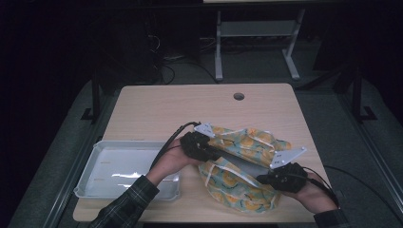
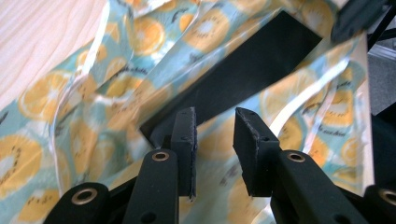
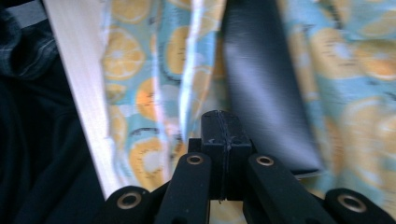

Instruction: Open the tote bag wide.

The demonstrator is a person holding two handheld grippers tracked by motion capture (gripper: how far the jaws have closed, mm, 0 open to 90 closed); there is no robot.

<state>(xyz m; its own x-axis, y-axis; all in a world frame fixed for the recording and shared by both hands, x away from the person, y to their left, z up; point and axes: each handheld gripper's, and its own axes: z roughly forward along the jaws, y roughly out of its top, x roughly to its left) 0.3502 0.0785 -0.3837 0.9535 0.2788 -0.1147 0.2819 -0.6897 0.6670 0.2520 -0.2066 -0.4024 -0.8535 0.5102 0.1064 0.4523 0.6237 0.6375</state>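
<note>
A crumpled cloth (image 1: 247,142) printed with orange slices on pale blue lies on the near right part of the wooden table (image 1: 166,104). A dark flat panel (image 1: 247,160) runs across it between the two grippers. My left gripper (image 1: 215,154) is at the panel's left end. In the left gripper view its jaws (image 2: 214,116) stand apart over the cloth (image 2: 116,84) and the panel (image 2: 252,60), with nothing pinched between the pads. My right gripper (image 1: 264,178) is at the cloth's near right. In the right gripper view its jaws (image 3: 223,116) are pressed together above the cloth (image 3: 140,93), beside the panel (image 3: 266,93).
A shallow white tray (image 1: 90,166) sits at the table's near left corner, under the left forearm. A round cable hole (image 1: 238,96) is near the far edge. Cables trail from both grippers. Metal table legs stand on the floor beyond.
</note>
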